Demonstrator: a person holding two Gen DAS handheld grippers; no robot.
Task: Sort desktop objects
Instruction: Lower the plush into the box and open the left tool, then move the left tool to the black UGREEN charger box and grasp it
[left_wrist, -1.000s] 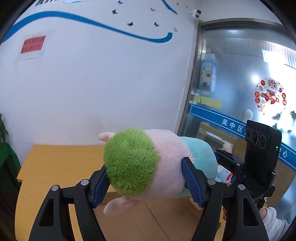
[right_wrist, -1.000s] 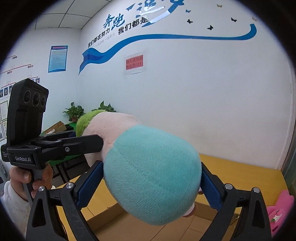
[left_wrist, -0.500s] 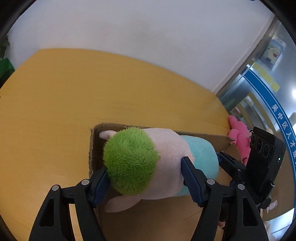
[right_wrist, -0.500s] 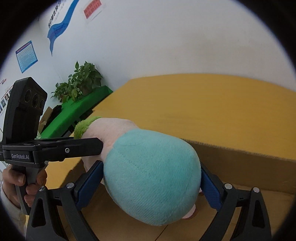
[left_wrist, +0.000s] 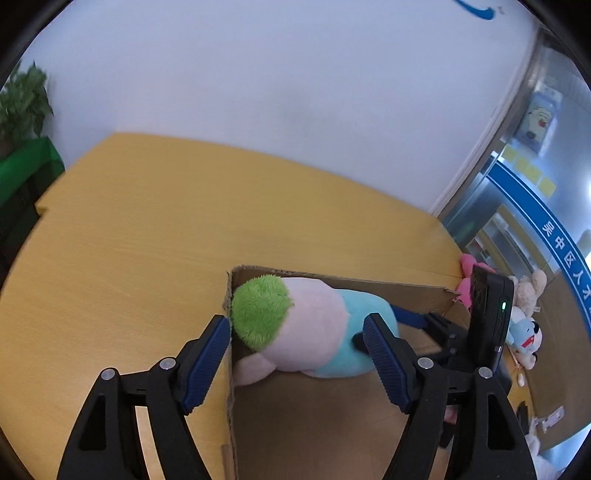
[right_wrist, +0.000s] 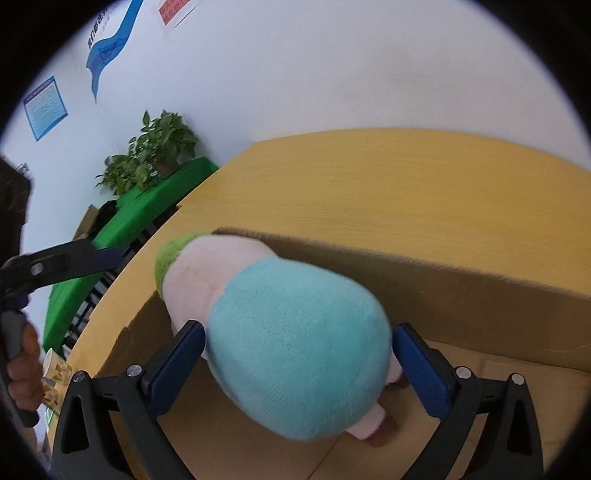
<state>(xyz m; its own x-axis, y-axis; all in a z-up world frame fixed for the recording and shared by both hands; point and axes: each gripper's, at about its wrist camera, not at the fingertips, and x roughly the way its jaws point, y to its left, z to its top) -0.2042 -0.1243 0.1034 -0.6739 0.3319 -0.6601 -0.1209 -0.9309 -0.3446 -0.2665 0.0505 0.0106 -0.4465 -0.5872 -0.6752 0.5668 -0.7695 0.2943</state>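
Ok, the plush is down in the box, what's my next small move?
Probably draw both grippers back and up. The plush toy lies in the cardboard box, and the jaws of the left gripper and right gripper stand open on either side of it, so nothing seems left to release.

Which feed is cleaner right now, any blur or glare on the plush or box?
Left wrist: plush toy sharp, glare only on the glass door. Right wrist: plush and cardboard box rim slightly smeared; both fisheyes bend the table edge.
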